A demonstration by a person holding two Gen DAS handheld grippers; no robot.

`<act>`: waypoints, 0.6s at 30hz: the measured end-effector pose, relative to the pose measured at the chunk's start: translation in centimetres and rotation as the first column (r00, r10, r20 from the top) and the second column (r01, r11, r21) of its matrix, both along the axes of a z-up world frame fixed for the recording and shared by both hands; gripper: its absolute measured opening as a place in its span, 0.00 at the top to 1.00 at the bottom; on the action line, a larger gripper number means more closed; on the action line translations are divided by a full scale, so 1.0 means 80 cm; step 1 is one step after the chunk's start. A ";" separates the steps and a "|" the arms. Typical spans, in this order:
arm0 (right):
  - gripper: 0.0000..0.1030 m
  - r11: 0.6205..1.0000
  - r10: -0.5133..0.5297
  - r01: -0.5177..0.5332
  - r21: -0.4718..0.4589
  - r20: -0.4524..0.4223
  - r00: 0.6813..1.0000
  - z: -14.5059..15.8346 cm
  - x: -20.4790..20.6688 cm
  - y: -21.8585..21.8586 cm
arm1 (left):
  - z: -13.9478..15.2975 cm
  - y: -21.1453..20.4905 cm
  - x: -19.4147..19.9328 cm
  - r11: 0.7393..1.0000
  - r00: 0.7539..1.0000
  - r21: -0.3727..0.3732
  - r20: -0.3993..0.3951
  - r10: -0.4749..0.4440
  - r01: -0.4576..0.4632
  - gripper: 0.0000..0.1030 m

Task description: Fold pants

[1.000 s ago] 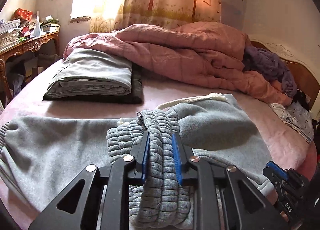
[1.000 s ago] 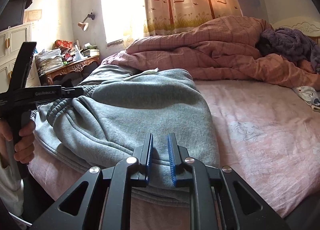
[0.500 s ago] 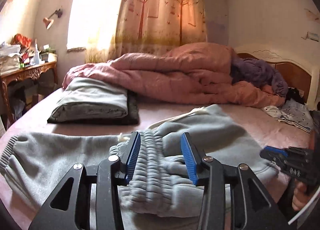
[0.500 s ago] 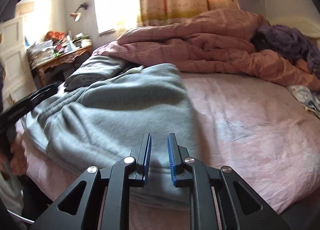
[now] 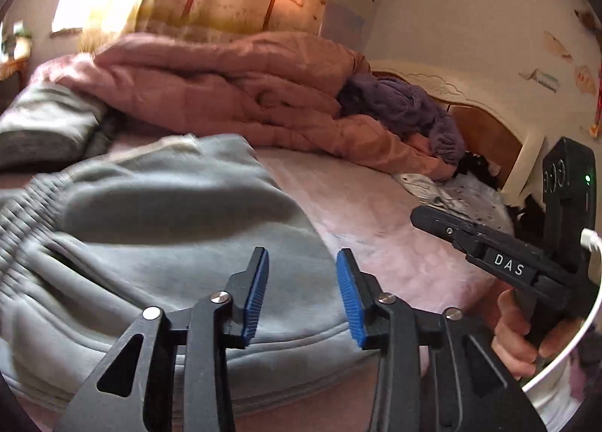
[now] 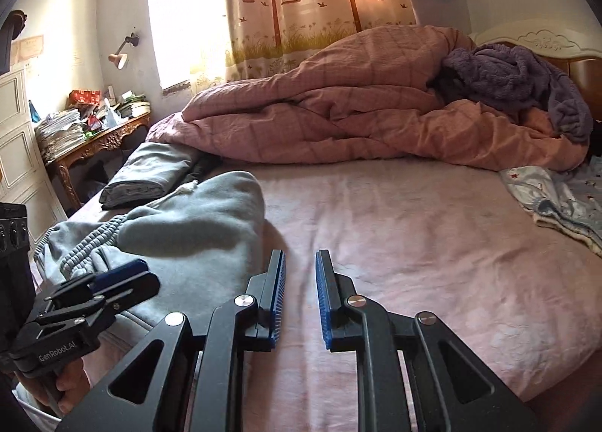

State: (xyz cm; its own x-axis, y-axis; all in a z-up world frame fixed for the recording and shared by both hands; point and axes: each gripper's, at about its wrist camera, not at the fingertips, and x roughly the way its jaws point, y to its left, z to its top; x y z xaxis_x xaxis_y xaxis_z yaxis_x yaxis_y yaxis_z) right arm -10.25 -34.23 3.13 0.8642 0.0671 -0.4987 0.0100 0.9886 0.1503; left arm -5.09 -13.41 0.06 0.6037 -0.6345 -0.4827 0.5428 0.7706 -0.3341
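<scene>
Hovering over the grey pants (image 5: 180, 244), the left gripper (image 5: 302, 293) has its jaws parted and closing, with nothing pinched between the blue pads; cloth lies below them, not in them. Right gripper (image 6: 300, 293): jaws stand slightly apart with only bare pink bed sheet (image 6: 432, 244) showing in the gap, holding nothing. It sits just off the pants' right edge, over the sheet.

Pants: bunched in a thick, partly folded heap at the near left edge of the bed, ribbed waistband (image 6: 90, 244) and white drawcord (image 6: 184, 189) on top toward the left. Fold looks rough, not squared; judged mid-task.

Risks:
- Left jaws closing over a smooth bulge could take only the top layer, so the layers below slide and the fold opens.
- Heap lies close to the near edge; a pull toward the person could drag it off the bed.
- Loose drawcord could snag in the jaws.
- Grippers are near each other; a crossing move could knock them together.

Count: pants to fold, one. Folded grey garment (image 6: 150, 172) at the far left edge, one seen, on something darker. Pink quilt (image 6: 357, 112), one. Purple blanket (image 6: 519, 82), one. Grippers, two.
</scene>
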 end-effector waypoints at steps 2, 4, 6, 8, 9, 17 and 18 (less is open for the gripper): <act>0.75 1.000 -0.005 0.005 -0.007 0.000 1.000 0.002 -0.001 -0.007 | -0.014 -0.015 0.004 1.000 0.998 -0.012 -0.066 -0.016 0.015 0.70; 0.57 0.999 -0.024 0.025 -0.030 0.007 1.000 0.009 0.003 -0.014 | -0.025 -0.023 -0.007 0.999 0.999 0.039 -0.029 0.022 -0.021 0.72; 0.55 1.000 -0.020 0.021 -0.023 0.027 0.999 0.017 0.010 -0.021 | -0.036 -0.029 -0.027 0.996 0.999 0.082 0.031 0.032 -0.034 0.73; 0.55 0.999 0.026 -0.027 0.025 0.040 0.999 0.028 0.025 -0.029 | -0.045 -0.031 -0.044 0.994 0.996 0.104 0.081 0.037 -0.045 0.72; 0.55 0.997 0.057 -0.060 0.058 0.037 0.998 0.031 0.037 -0.032 | -0.048 -0.029 -0.049 0.993 0.994 0.107 0.099 0.039 -0.050 0.72; 0.55 0.908 0.328 -0.279 0.312 -0.115 0.938 0.011 0.206 -0.022 | -0.053 -0.022 -0.044 0.994 0.994 0.099 0.101 0.041 -0.051 0.71; 0.54 0.884 0.364 -0.292 0.365 -0.146 0.920 0.001 0.228 -0.020 | -0.053 -0.022 -0.044 0.994 0.994 0.098 0.100 0.042 -0.052 0.72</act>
